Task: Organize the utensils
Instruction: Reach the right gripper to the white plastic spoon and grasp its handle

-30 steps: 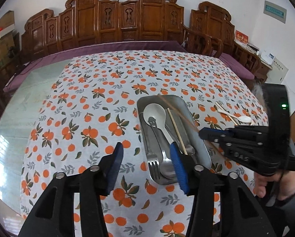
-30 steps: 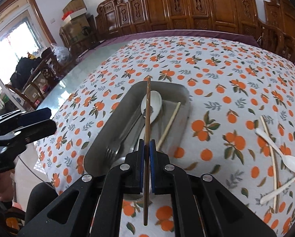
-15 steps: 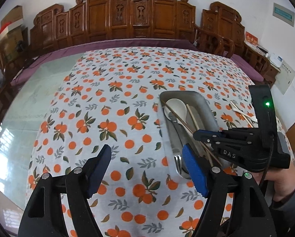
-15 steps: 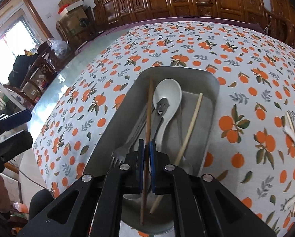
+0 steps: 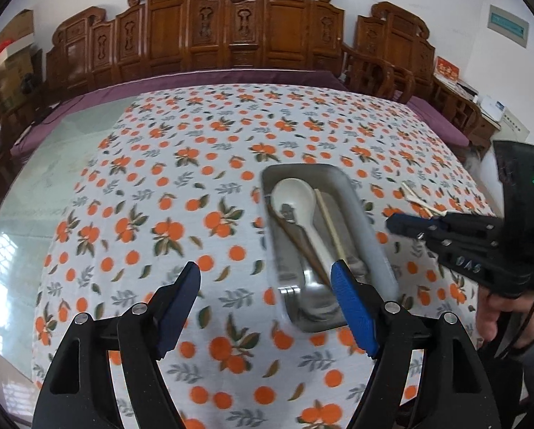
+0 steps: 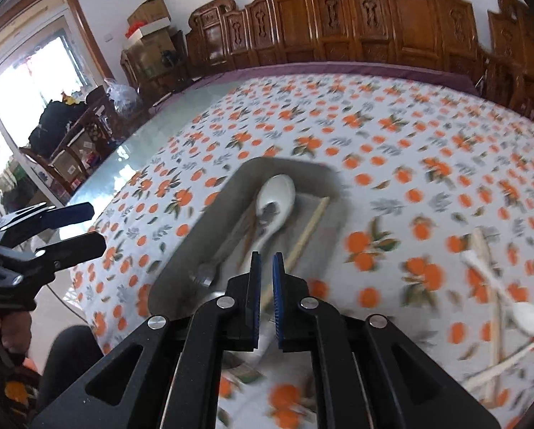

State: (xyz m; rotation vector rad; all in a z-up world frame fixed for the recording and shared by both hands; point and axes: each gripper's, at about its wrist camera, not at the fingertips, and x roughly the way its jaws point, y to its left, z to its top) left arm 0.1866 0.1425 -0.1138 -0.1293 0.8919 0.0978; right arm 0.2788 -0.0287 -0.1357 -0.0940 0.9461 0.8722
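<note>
One metal tray (image 5: 368,221) stands on the orange-print tablecloth (image 5: 181,178), which covers part of a glass-topped table (image 5: 34,186). Inside the tray lie one white spoon (image 5: 295,200), one dark brown chopstick (image 5: 295,239) running alongside the spoon's handle, and one pale chopstick (image 5: 329,223) on the side towards the right gripper. Metal cutlery (image 5: 311,286) lies at the near end of the tray; motion blur prevents a count.

Outside the tray, on the cloth well to its right in the right wrist view, remain two white spoons (image 6: 524,316) and a pale chopstick (image 6: 488,275); that area is blurred and the exact number of sticks cannot be told.

The left gripper (image 5: 267,282) hovers at the tray's near left corner with its blue pads (image 5: 352,307) spread wide and nothing between them. The right gripper (image 6: 265,261) is above the tray's near end, its pads pressed nearly together with only a thin slit; nothing is pinched in it. A hand (image 5: 499,318) holds the right gripper's handle.

Carved wooden chairs (image 5: 231,28) line the far side of the table. Cardboard boxes (image 6: 148,21) are stacked by the window (image 6: 23,71). Nothing stands between either gripper and the tray.
</note>
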